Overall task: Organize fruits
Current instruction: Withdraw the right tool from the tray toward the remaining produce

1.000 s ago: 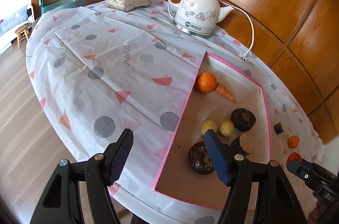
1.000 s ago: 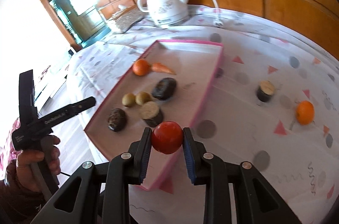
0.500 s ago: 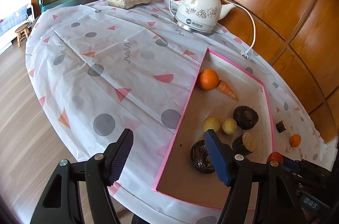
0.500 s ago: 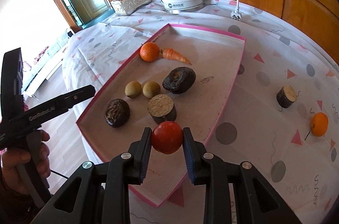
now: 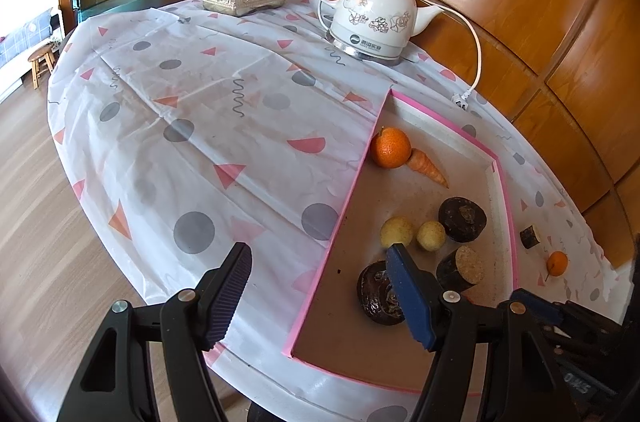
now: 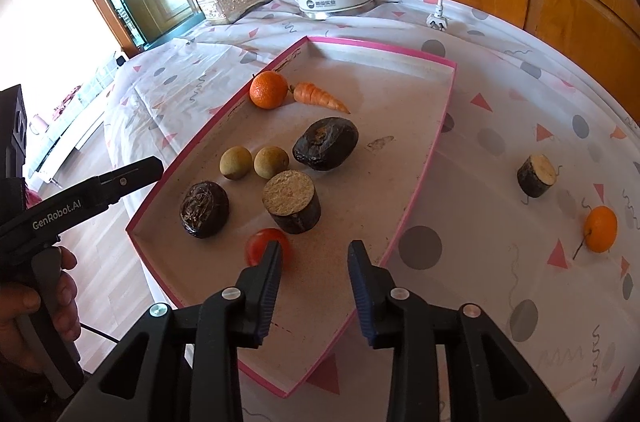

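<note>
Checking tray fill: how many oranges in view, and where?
2. One orange sits in the pink tray beside the carrot; a smaller one lies on the tablecloth outside it. None appears hidden.

Our right tool (image 6: 314, 256) is opening. We see the red tomato (image 6: 262, 247) resting in the pink tray (image 6: 428, 158), beside its left finger.

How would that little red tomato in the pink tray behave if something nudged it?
The tomato looks round and glossy, so it would probably roll across the flat floor of the pink tray and might slip between pads. The tray's low rim and the cut dark chunk right beside it would likely stop it. Its thin skin suggests squeezing gently.
</note>
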Available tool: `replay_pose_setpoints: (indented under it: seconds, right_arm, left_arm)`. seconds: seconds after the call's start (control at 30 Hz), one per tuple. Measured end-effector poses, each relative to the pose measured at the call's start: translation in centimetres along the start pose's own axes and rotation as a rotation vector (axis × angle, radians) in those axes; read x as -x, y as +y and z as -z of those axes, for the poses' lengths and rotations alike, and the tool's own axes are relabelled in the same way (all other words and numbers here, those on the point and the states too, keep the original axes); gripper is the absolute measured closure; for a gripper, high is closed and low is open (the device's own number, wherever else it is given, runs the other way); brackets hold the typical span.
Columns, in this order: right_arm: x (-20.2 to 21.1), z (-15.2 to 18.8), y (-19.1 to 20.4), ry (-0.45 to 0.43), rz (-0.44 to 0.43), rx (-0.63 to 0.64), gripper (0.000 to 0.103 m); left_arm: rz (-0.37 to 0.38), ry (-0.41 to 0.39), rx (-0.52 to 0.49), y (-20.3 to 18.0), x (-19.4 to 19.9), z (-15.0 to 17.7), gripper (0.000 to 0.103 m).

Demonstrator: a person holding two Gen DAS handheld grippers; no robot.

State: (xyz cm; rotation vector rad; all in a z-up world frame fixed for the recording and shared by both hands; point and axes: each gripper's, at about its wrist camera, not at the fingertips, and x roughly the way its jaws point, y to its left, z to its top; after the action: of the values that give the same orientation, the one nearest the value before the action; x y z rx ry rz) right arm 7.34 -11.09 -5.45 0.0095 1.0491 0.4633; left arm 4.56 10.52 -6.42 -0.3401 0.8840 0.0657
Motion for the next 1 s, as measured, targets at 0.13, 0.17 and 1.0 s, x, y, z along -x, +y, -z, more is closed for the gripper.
replay_pose_setpoints:
  seconds: [0.13,0.17,1.0]
  right_arm:
    - [1.2,0.0,-0.3,-0.028,0.004,-0.008,0.069]
    - [1.5,-0.1,-0.3,-0.035,0.007,-0.009,0.069]
    - [8.6,1.9,-12.8,-0.054,0.329,-0.144,0.069]
  left_arm:
    - [0.001,-0.003,-0.006,-0.2,0.1,0.1,0.033]
    - [0.002,-0.004,-0.008,-0.3,0.1,0.1,0.033]
    - [-0.010,-0.002,-0.039,-1.1,0.3,0.1,0.033]
